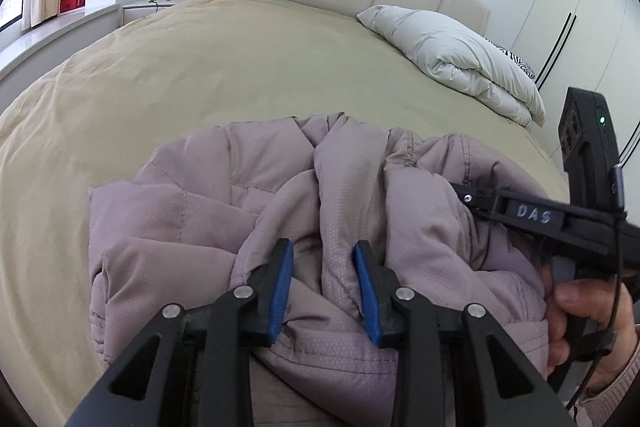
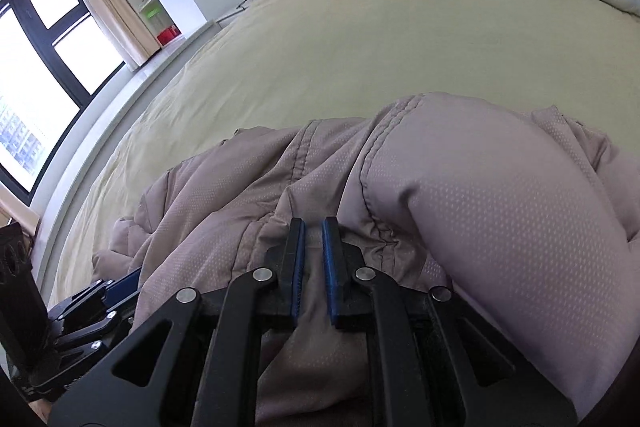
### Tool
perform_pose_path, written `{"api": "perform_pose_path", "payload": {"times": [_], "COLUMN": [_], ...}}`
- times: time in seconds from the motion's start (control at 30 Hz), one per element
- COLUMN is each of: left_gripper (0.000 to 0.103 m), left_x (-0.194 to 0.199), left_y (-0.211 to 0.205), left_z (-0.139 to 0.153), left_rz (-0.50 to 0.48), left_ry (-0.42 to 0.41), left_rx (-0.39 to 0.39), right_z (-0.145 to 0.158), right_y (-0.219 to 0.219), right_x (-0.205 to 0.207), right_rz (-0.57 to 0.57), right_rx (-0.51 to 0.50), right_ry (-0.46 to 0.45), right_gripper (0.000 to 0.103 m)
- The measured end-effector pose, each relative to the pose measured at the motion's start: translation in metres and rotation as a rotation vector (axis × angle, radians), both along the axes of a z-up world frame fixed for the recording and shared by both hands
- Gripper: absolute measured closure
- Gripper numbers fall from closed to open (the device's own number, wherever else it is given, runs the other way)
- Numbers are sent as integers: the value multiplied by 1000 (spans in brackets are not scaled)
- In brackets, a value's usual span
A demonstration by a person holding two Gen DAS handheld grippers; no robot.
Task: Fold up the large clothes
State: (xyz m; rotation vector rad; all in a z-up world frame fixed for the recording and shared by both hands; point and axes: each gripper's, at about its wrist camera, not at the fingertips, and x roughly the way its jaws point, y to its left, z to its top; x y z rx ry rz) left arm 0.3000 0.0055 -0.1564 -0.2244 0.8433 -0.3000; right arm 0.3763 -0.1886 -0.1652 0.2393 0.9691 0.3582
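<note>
Up close, the quilted mauve jacket [image 1: 280, 227] lies bunched in puffy folds on the smooth tan bed [image 1: 200, 75]. Left tongs [image 1: 322, 267] stand spread over a dimpled ridge; right tongs [image 2: 314, 251], ribbed blue pads nearly together, pinch a thin fold.

- Soft, even daylight fills both views, bright without harsh shadows.
- The window [image 2: 36, 75] blows out white at the left of the right wrist view.
- Heavy fisheye bends the bed [image 1: 240, 67] edges; dark vignette rims the corners.
- Focus stays sharp, with no motion blur.
</note>
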Motion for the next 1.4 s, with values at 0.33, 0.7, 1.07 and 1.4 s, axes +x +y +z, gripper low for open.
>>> {"api": "perform_pose_path", "payload": {"times": [0.33, 0.7, 1.07, 1.4], "left_gripper": [68, 52, 23, 23], "left_x": [-1, -83, -272, -379], "left_y": [0, 46, 127, 232], "left_z": [-7, 52, 85, 150], "left_rz": [-12, 11, 87, 262], "left_ry": [-11, -88, -122, -210], "left_rx": [-15, -85, -110, 130], "right_z": [-16, 95, 153, 109], "right_y": [-59, -69, -100, -170], "right_x": [3, -131, -370, -490], "right_rz": [-135, -145, -189, -271], "right_rx": [-165, 45, 226, 100], "right_ry": [37, -425, -615, -348], "right_gripper": [94, 93, 2, 2]}}
